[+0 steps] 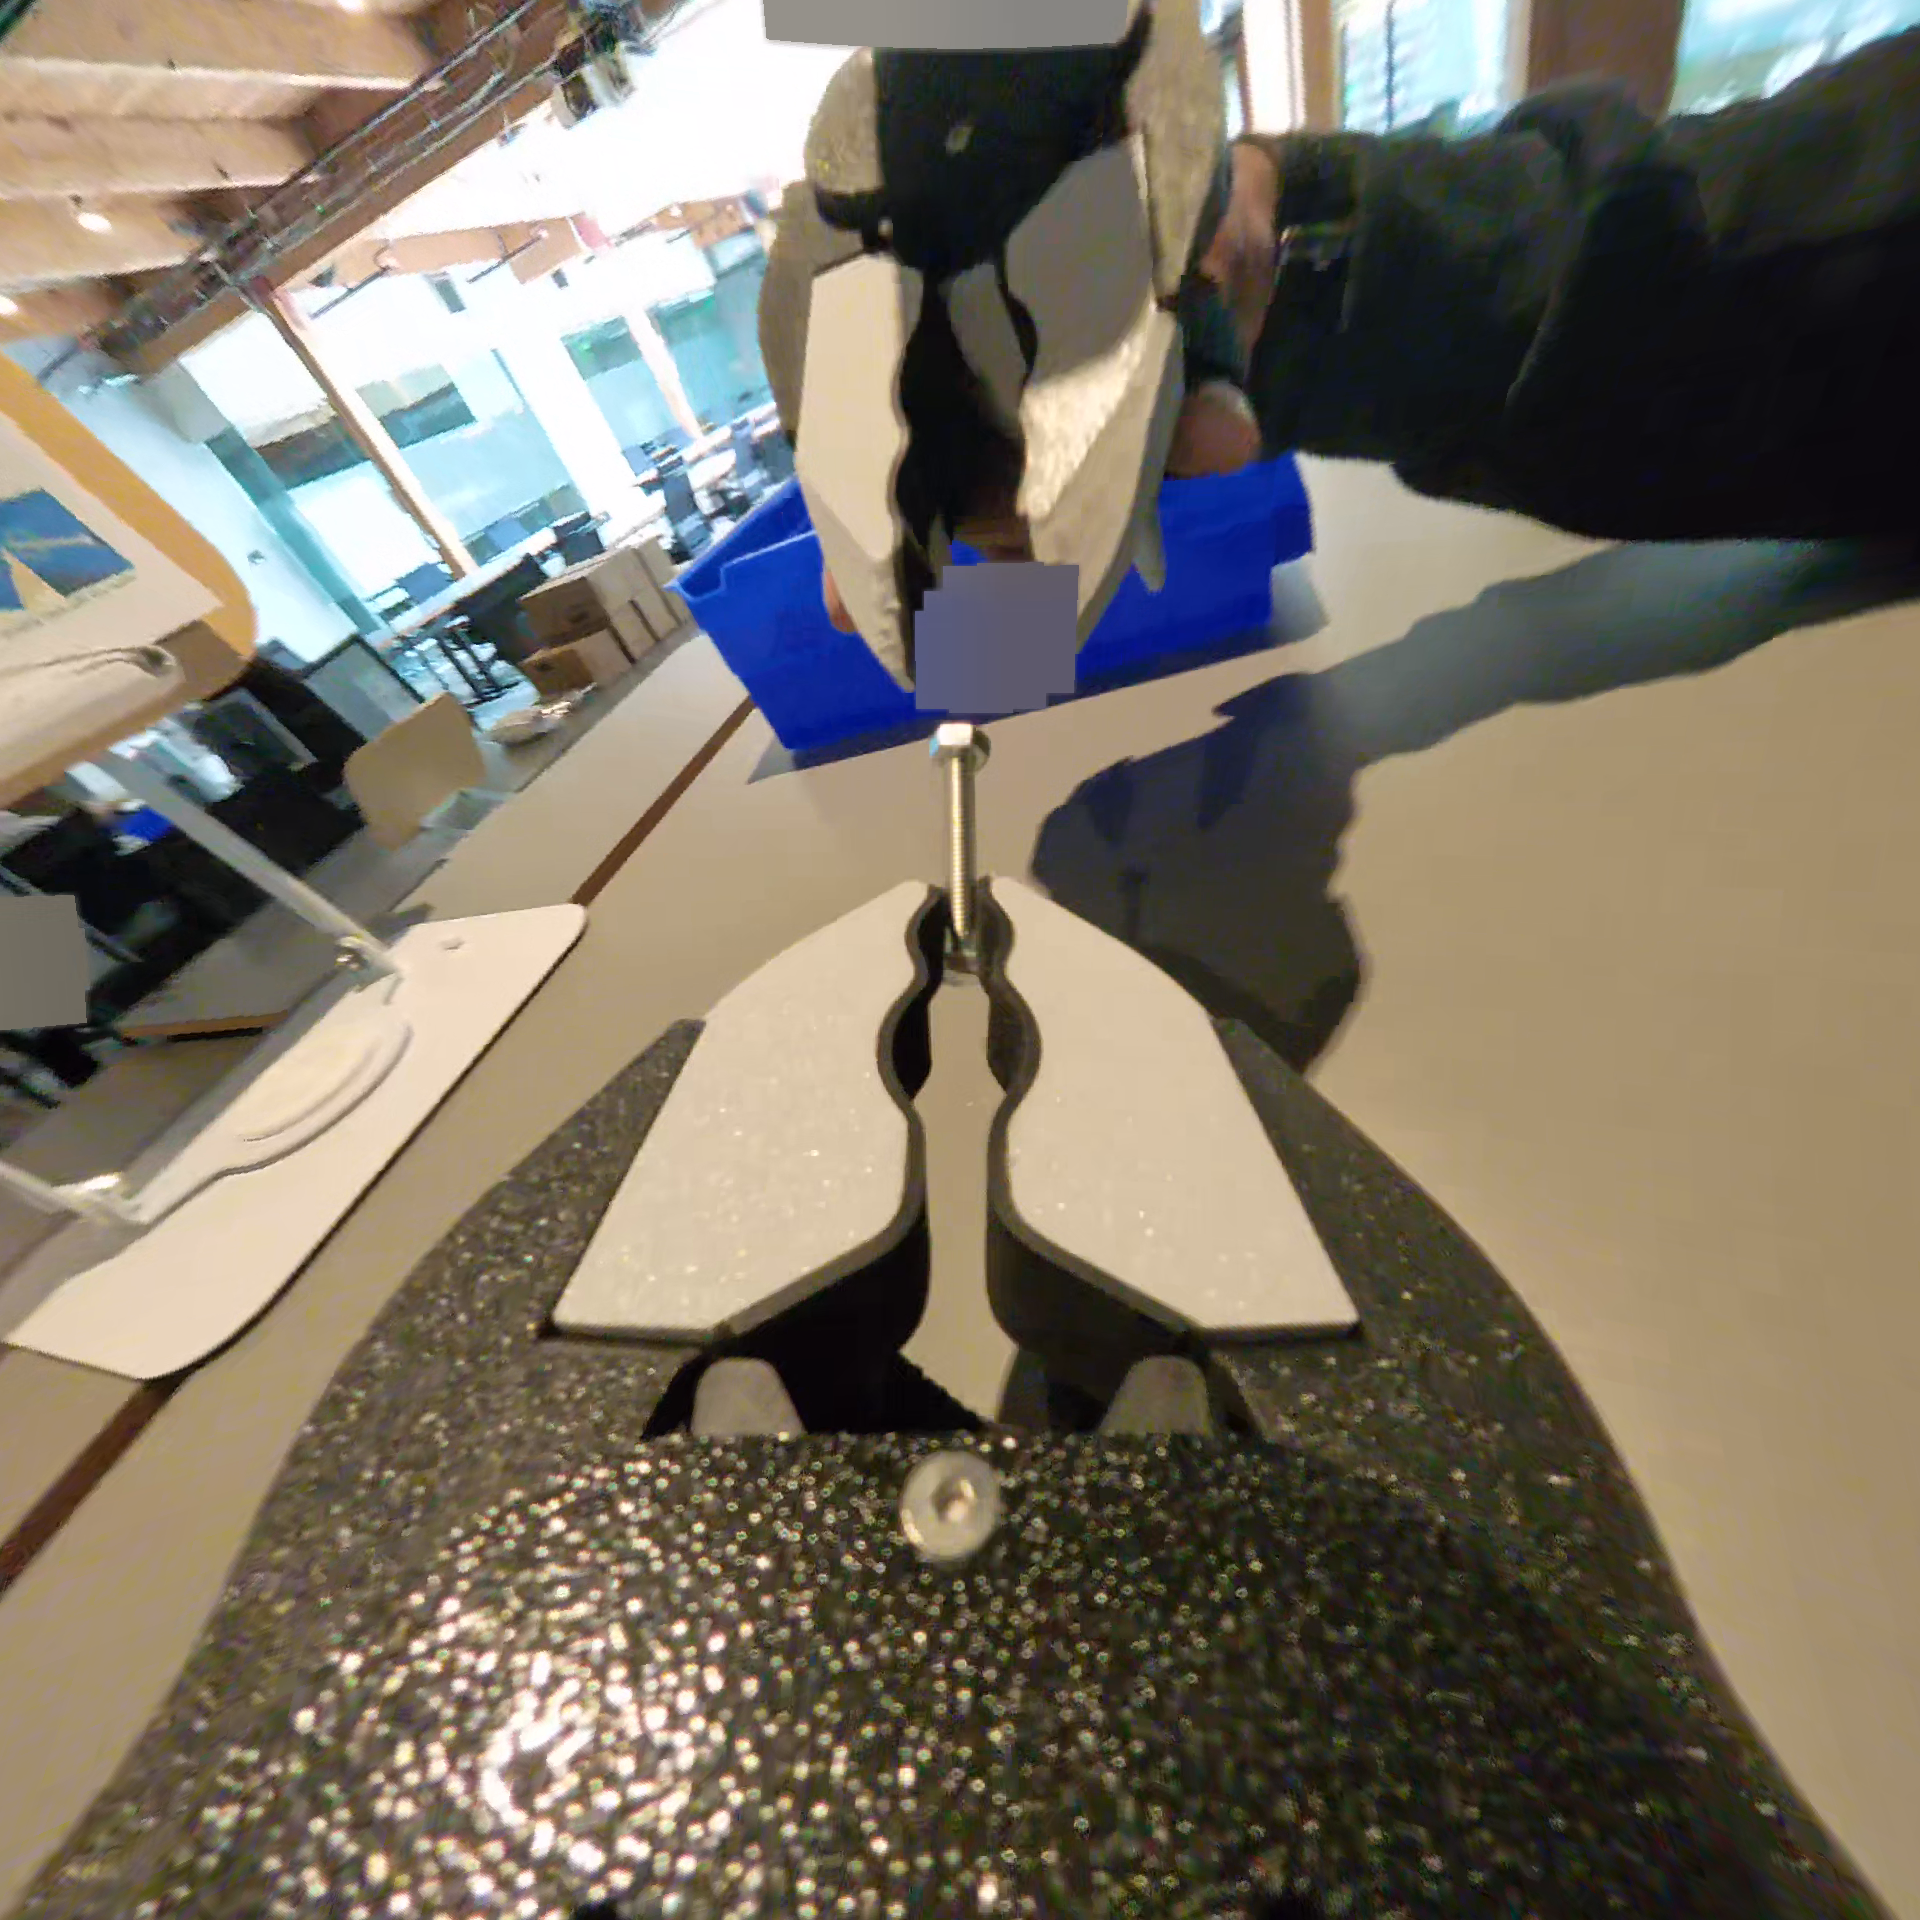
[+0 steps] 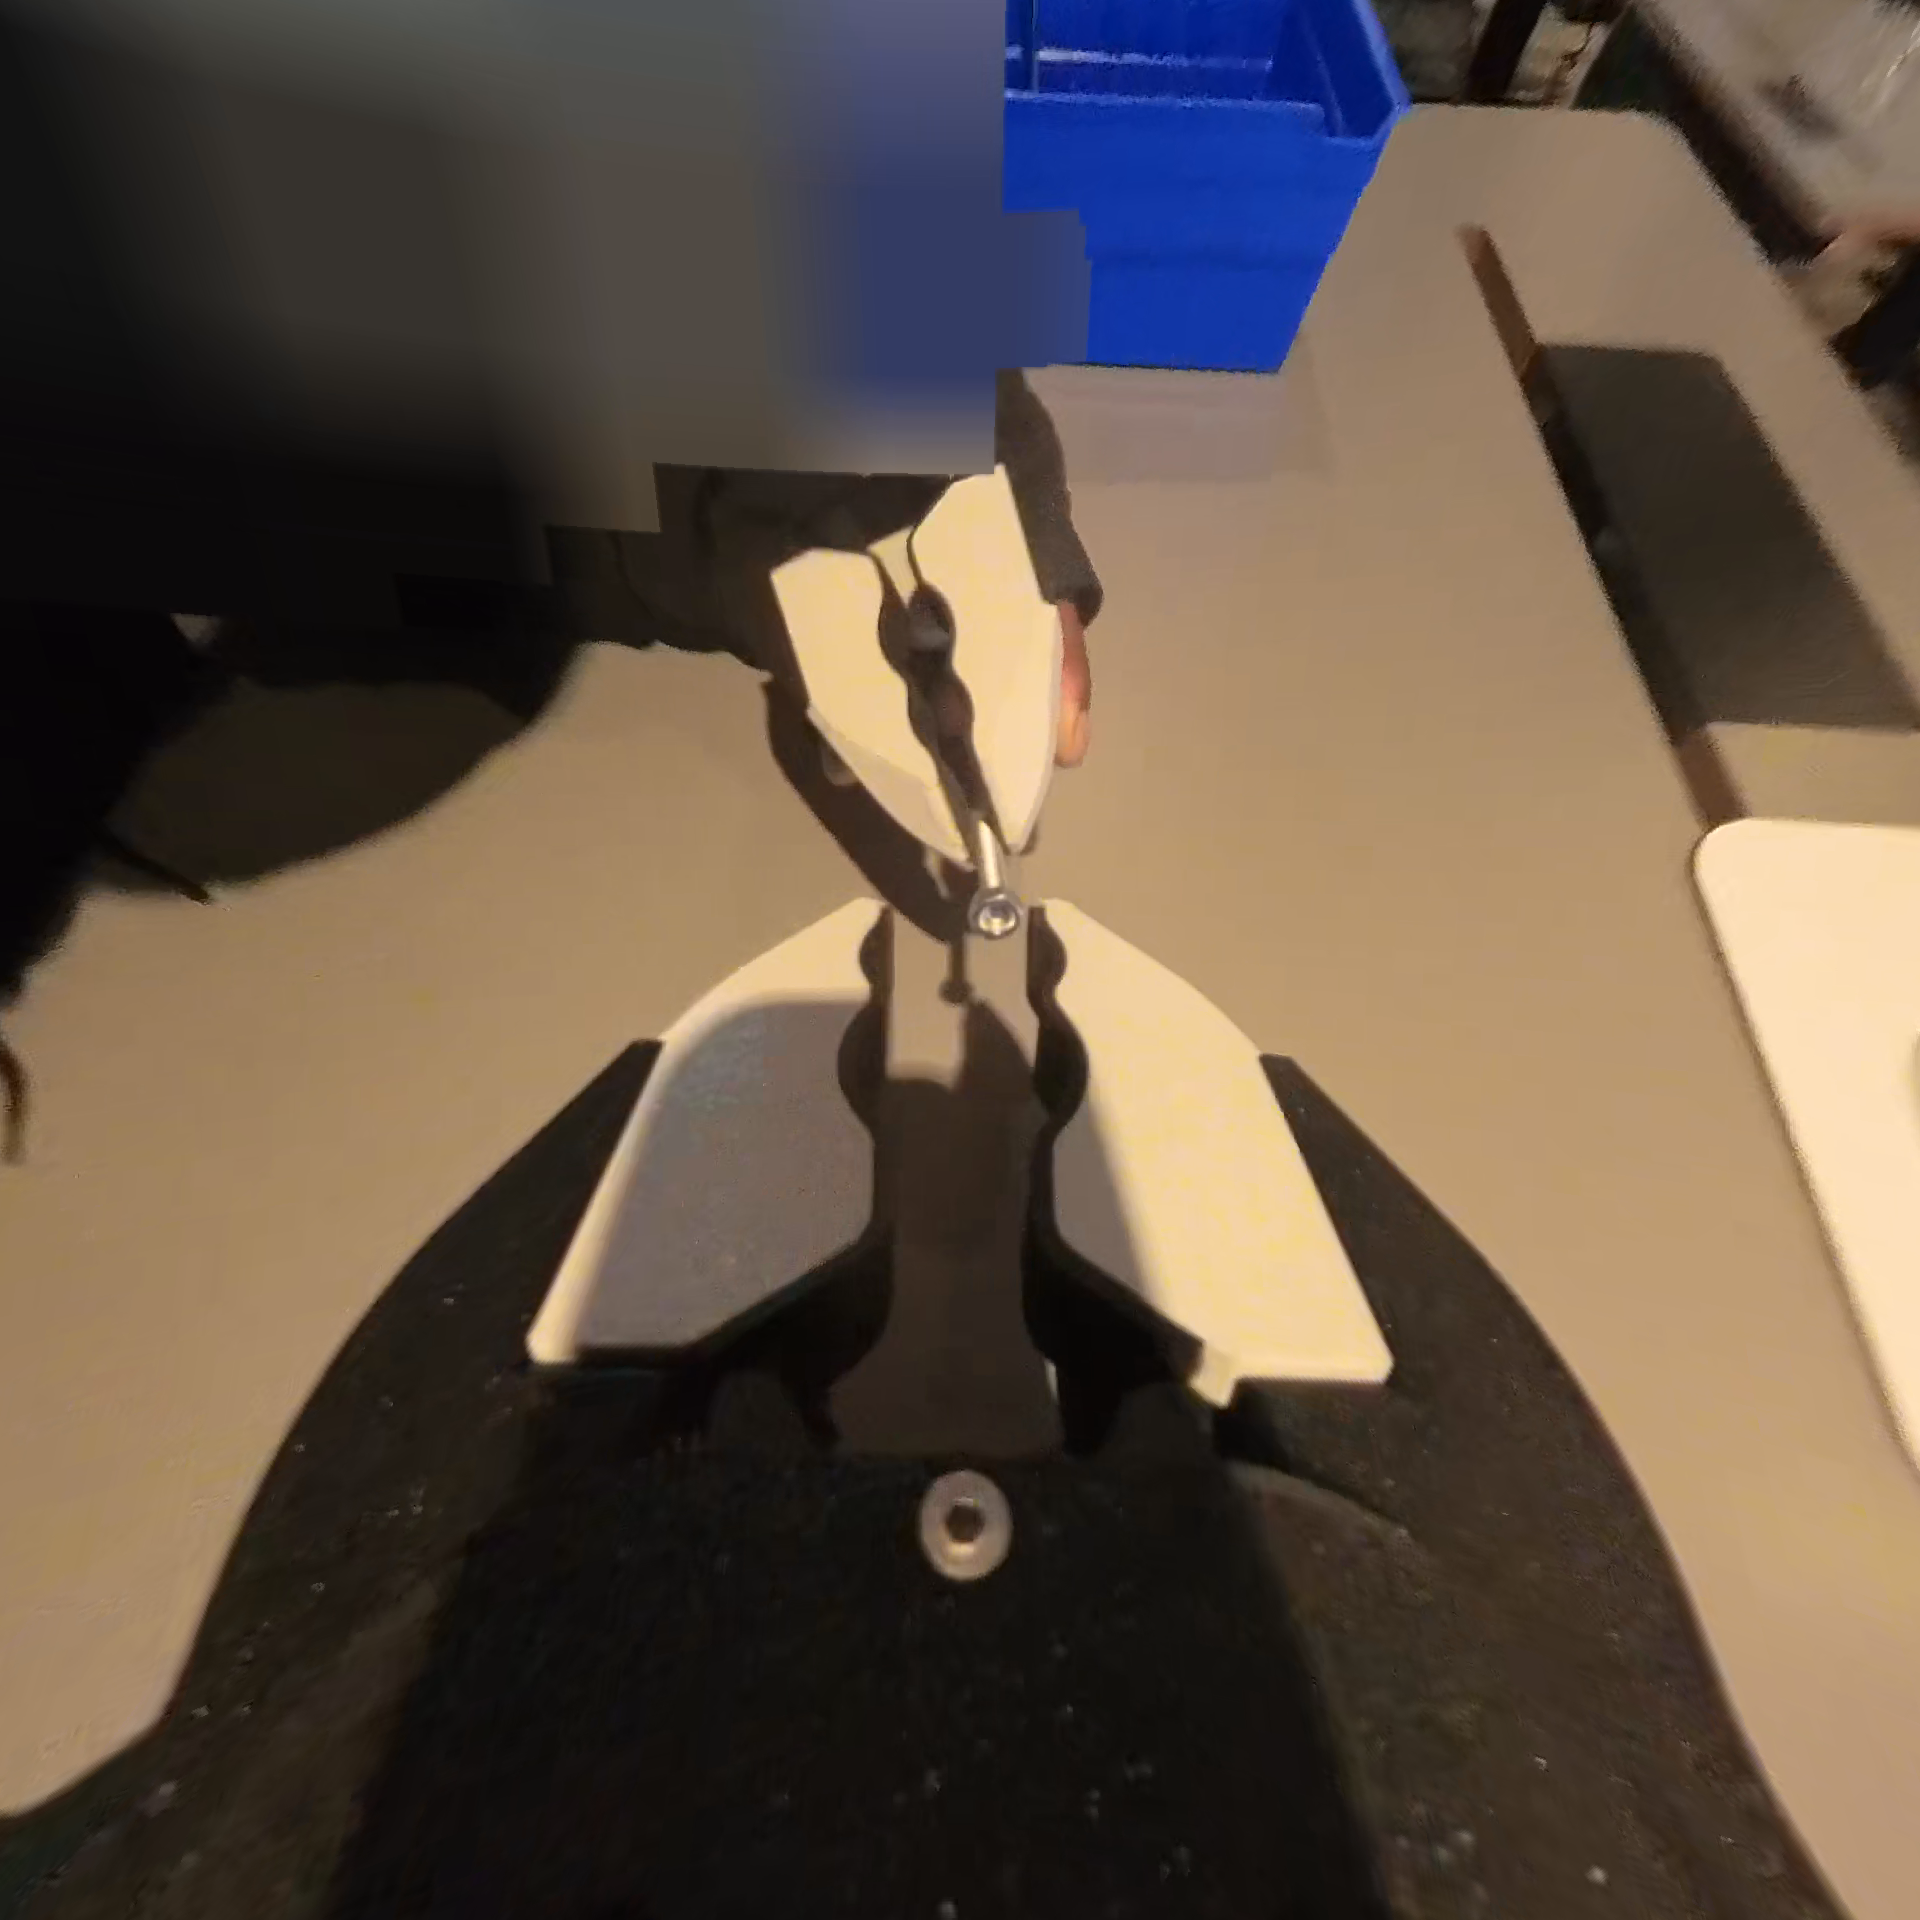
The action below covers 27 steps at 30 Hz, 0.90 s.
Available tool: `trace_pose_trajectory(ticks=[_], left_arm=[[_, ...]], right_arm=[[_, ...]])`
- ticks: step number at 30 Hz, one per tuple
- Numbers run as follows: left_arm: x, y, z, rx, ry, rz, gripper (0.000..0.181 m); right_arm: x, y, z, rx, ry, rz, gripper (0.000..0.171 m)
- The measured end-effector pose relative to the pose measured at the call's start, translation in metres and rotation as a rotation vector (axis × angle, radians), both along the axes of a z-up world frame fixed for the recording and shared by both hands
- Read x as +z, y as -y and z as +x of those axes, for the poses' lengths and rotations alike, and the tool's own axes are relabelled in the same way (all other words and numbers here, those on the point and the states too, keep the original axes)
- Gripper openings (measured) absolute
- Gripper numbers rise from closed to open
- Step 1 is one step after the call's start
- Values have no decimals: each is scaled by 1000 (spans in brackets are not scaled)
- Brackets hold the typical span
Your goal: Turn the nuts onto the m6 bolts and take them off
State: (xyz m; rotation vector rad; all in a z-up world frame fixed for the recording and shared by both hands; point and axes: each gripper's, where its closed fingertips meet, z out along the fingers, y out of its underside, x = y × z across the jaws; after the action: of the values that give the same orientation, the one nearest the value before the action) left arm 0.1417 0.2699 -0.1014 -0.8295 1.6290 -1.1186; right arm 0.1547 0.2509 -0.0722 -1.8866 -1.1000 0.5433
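Note:
My left gripper (image 1: 961,920) is shut on a silver M6 bolt (image 1: 961,831), gripping it at its near end. The bolt points forward above the grey table (image 1: 1610,1091). A hex nut (image 1: 961,744) sits on the bolt's far tip. My right gripper (image 1: 992,644) faces it from the far side, open, just beyond the nut; a mosaic patch hides the gap between its tips. In the right wrist view my right gripper (image 2: 961,916) is open with the nut (image 2: 995,916) between its fingertips, close to the right fingertip (image 2: 1060,935). The left gripper (image 2: 982,831) holds the bolt (image 2: 987,868) just behind it.
A blue plastic bin (image 1: 1195,561) stands on the table behind the grippers, also seen in the right wrist view (image 2: 1195,208). A white flat stand base (image 1: 312,1091) lies at the left table edge, at the right in the right wrist view (image 2: 1829,1039). A person's dark sleeve (image 1: 1558,312) reaches in from the right.

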Motion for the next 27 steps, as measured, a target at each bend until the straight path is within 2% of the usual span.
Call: trace_pose_trajectory(ticks=[9,16,21,24,27], left_arm=[[8,11,-9,-131,-24,-148,5],[8,18,-14,-188,-59,-199,5],[1,17,-10,-148,-78,-136,5],[-7,12,-5,-85,-90,-39,5],[-10,7,-1,-3,-72,113,5]], right_arm=[[-6,0,-4,42,192,178,19],[-8,5,-15,94,238,221,20],[-17,2,-14,74,275,173,10],[-29,0,-9,24,283,47,10],[-33,-3,-5,-57,189,-112,10]])
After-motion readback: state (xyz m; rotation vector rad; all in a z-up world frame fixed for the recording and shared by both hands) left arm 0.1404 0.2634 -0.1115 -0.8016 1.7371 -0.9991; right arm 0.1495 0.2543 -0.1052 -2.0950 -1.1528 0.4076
